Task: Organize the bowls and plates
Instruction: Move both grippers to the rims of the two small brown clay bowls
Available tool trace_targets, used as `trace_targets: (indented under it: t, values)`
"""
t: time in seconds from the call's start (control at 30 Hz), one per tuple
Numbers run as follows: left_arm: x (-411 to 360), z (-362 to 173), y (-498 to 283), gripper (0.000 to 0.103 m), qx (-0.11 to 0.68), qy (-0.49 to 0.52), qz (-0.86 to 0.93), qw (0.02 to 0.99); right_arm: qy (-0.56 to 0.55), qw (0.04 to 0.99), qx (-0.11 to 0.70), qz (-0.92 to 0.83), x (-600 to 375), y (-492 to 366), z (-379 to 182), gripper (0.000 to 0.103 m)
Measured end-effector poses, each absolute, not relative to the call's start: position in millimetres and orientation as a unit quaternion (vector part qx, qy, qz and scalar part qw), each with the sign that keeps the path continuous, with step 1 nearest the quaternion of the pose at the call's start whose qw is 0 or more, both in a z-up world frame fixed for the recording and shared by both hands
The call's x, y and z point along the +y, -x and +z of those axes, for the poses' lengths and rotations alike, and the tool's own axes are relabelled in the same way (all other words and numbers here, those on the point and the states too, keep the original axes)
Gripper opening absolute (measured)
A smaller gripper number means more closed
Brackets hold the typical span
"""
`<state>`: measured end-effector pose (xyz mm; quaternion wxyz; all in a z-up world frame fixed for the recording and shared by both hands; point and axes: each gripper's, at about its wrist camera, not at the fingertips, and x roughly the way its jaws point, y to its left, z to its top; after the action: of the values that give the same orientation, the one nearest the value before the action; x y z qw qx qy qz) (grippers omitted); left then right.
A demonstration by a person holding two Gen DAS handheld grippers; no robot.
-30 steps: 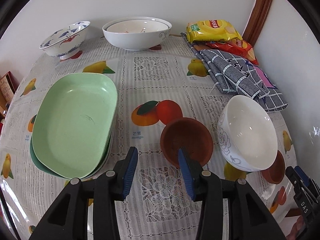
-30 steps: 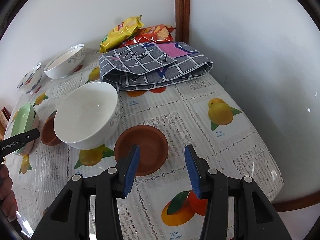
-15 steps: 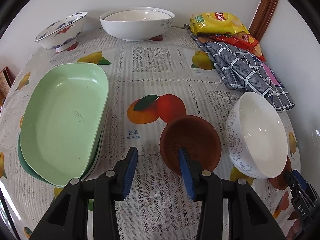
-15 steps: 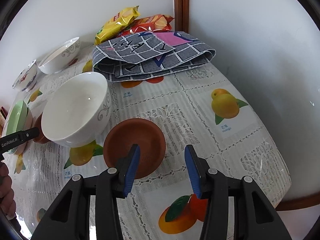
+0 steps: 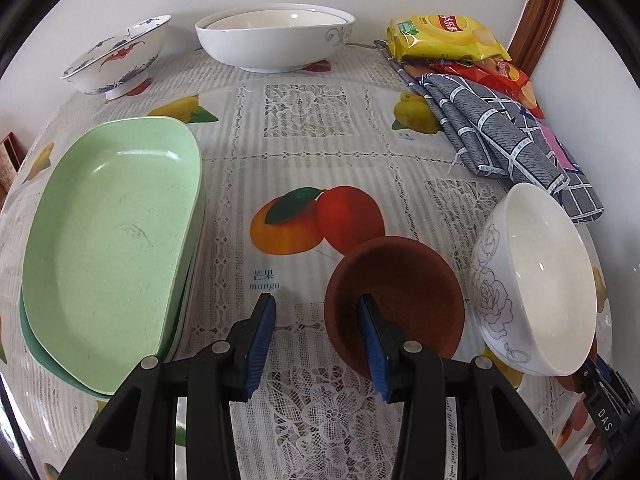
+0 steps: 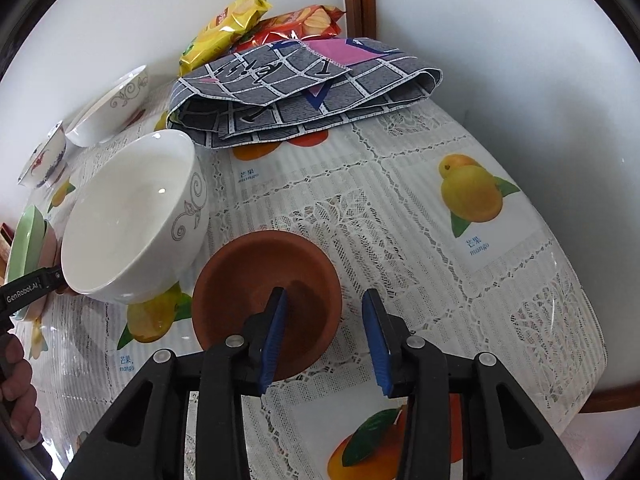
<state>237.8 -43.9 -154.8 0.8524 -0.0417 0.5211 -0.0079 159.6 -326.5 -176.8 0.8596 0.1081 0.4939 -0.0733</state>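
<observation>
Both wrist views look down closely across the table [image 5: 304,160], sharing the white bowl [image 5: 536,280].

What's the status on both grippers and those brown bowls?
Left gripper open, straddling brown bowl rim. Right gripper open, straddling second brown bowl. White bowl crowds both.

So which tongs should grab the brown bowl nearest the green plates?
Left. The left tongs are open, with that brown bowl's near rim between them. The right tongs straddle a different brown dish, on the far side of the white bowl.
</observation>
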Motion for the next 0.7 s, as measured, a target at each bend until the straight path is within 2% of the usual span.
trace_targets:
  t: [0.27,0.43,0.53,0.7]
  values:
    - [-46.1,-155.8,-240.6,0.041,0.511,0.043,-0.011,0.858,-0.103,0.863,0.489,-0.070,-327.3,-161.4,-178.3,0.040]
    - [-47.9,-156.0,-239.8,0.041,0.506,0.037,-0.010,0.862,-0.092,0.866,0.486,-0.073,-326.6,-162.5,-179.7,0.048]
    - [-48.5,-155.9,-240.7,0.041,0.508,0.034,-0.012,0.861,-0.084,0.867,0.484,-0.081,-327.4,-162.2,-180.7,0.056]
    - [-50.3,-156.2,-242.8,0.045,0.516,0.031,-0.016,0.856,-0.095,0.873,0.473,-0.077,-331.2,-158.9,-182.3,0.058]
